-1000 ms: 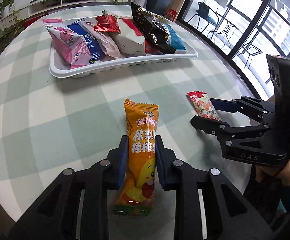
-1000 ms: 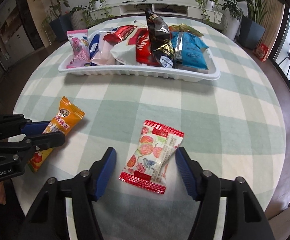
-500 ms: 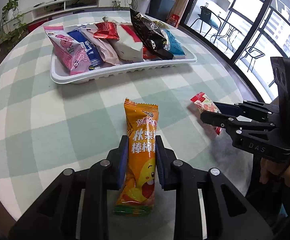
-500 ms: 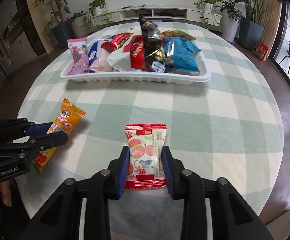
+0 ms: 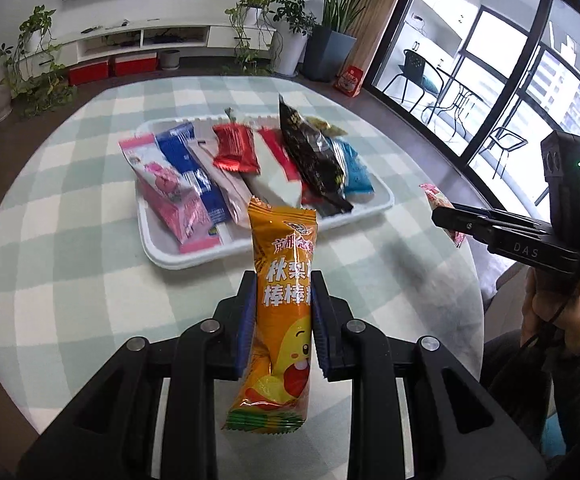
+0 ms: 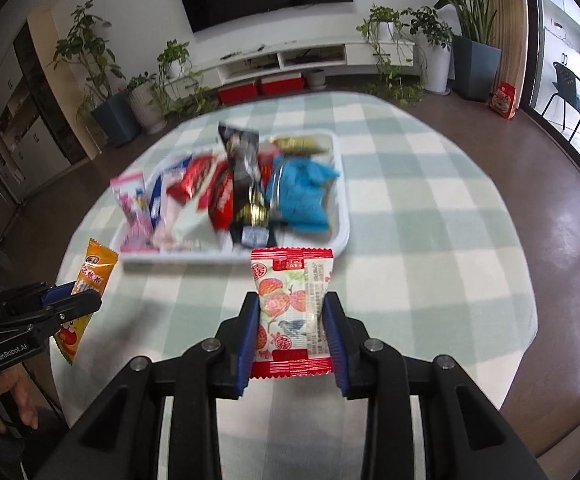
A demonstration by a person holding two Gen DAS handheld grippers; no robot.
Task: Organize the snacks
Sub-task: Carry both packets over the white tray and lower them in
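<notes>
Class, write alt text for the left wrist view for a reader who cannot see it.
The left gripper is shut on an orange packet, held above a checked table. Beyond it, a white tray holds assorted snacks.

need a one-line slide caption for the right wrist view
Right gripper shut on a red-and-white fruit candy packet, held above the checkered table near the white snack tray.

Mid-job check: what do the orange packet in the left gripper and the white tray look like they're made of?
Orange snack packet: looks like glossy printed plastic film, given its shiny highlights, wrinkles and crimped serrated ends. White rectangular tray: probably thin moulded plastic or foam with a matte finish, given its rounded, rolled rim; the pictures leave that open.
</notes>
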